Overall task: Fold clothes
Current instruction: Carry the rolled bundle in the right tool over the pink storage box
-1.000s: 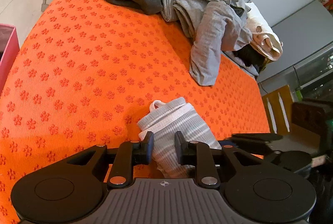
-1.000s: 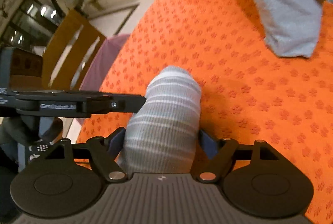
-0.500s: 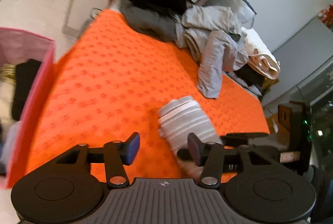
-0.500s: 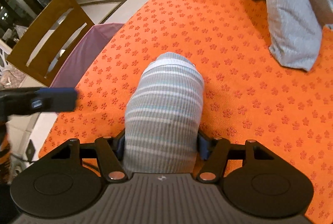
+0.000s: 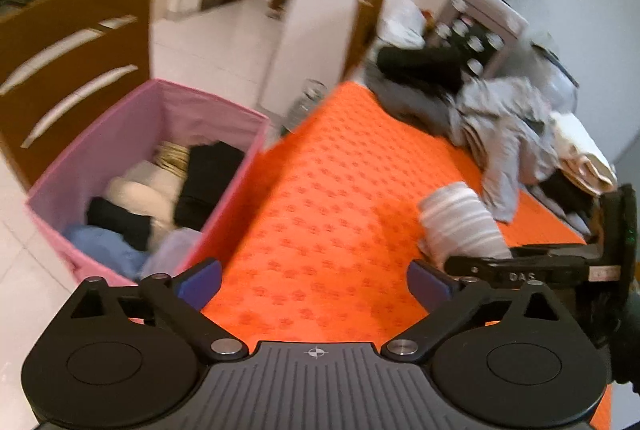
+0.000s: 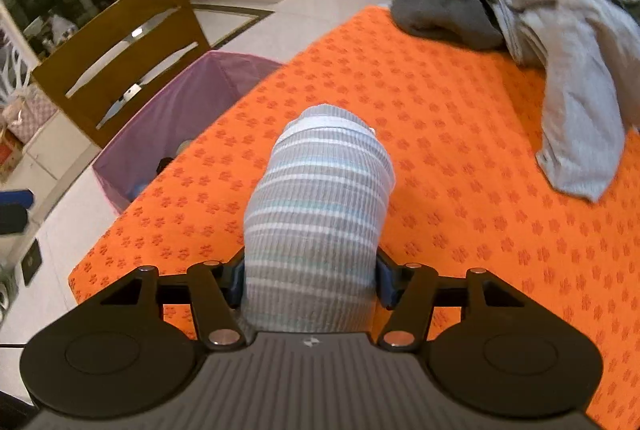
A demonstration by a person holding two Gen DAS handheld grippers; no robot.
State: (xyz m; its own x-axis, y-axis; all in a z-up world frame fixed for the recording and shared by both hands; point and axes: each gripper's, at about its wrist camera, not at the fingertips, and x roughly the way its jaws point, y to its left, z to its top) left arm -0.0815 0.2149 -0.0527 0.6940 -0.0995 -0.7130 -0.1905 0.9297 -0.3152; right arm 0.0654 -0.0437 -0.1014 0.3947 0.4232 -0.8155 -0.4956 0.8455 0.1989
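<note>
While right gripper [image 6: 310, 280] closes on roll [image 6: 316, 214], orange cloth [image 6: 460, 158] lies bare.

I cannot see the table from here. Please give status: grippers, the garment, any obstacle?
Left gripper opening, nothing between its jaws. Right gripper closing on the folded striped garment. Pink bin beside the table, way clear.

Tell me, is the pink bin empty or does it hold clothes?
It holds clothes: the pink bin has black, cream and blue garments lying inside, below its rim.
</note>
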